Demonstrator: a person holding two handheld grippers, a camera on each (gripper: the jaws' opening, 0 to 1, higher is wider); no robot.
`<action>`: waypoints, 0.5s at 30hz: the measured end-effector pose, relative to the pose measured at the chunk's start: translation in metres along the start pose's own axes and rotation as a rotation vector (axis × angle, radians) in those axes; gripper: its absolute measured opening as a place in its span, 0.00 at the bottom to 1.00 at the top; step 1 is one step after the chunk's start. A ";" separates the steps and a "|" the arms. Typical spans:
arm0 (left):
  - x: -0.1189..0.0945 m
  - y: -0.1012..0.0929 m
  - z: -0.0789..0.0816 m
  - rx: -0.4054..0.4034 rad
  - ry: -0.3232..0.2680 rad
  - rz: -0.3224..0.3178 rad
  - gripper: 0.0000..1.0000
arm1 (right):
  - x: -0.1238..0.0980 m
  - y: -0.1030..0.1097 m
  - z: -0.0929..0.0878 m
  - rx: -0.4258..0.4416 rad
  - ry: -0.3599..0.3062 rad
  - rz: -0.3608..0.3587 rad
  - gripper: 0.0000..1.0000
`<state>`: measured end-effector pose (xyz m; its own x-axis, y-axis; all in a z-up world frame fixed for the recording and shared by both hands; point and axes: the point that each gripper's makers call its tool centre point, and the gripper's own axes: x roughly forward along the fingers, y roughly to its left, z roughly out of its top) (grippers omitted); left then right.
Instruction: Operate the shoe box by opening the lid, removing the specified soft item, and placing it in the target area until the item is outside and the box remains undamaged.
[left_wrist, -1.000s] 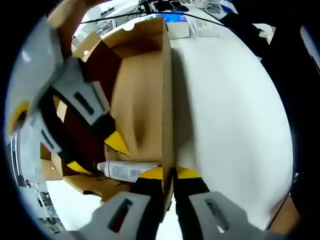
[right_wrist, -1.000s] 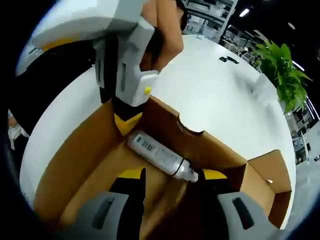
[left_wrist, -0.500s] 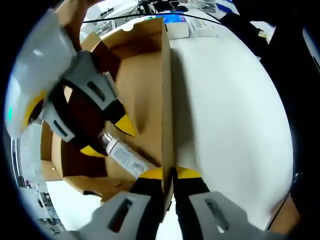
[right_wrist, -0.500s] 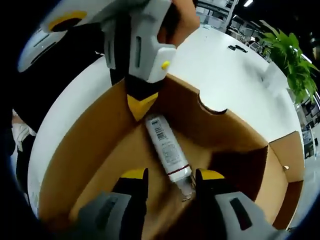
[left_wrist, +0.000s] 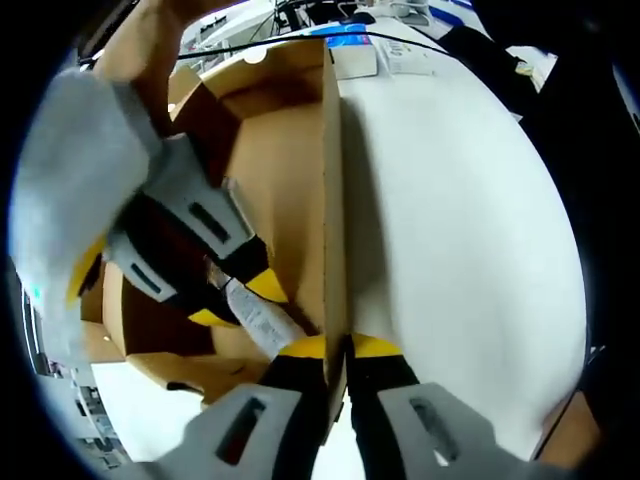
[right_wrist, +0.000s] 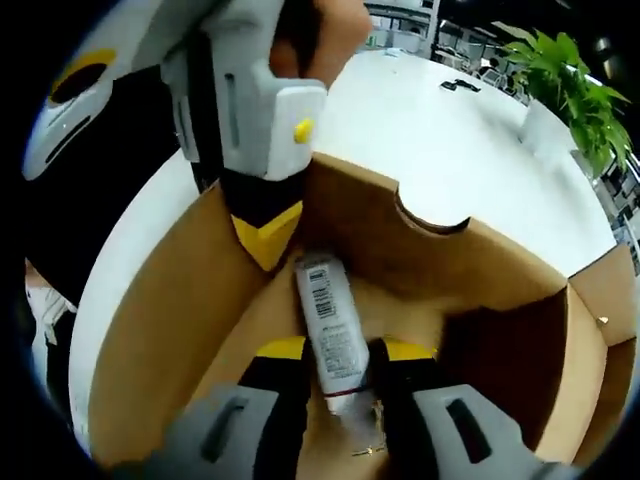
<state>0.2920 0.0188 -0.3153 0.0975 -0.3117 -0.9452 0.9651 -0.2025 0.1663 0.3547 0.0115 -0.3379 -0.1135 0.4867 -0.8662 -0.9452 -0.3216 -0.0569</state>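
Tongs on the left (left_wrist: 335, 345) are pinching the shoe box (right_wrist: 400, 250) wall, steadying it; right tongs (right_wrist: 335, 350) are closing around the tube (right_wrist: 332, 325) inside, seemingly gripping it for lifting out.

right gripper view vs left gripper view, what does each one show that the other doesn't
Right gripper view alone: a green plant at the far edge, the barcode on the white tube, and the notch cut in the box wall.

Left gripper view alone: a blue-topped carton and a black cable beyond the box, plus a wide stretch of white table.

Both: the open cardboard box, the tube lying inside it between the right tool's jaws, and the left tool clamped on the box wall.
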 end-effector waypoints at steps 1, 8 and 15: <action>0.000 -0.001 0.000 0.000 -0.004 -0.001 0.05 | -0.002 0.005 -0.006 0.056 -0.014 -0.021 0.24; 0.000 0.001 -0.001 -0.003 -0.012 -0.004 0.05 | -0.022 0.016 -0.040 0.257 0.002 -0.103 0.21; 0.000 0.001 -0.001 -0.002 -0.011 -0.004 0.05 | -0.031 0.024 -0.054 0.334 0.009 -0.160 0.21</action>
<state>0.2937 0.0199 -0.3150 0.0910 -0.3213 -0.9426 0.9659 -0.2021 0.1621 0.3522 -0.0554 -0.3389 0.0455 0.5014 -0.8640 -0.9987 0.0417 -0.0284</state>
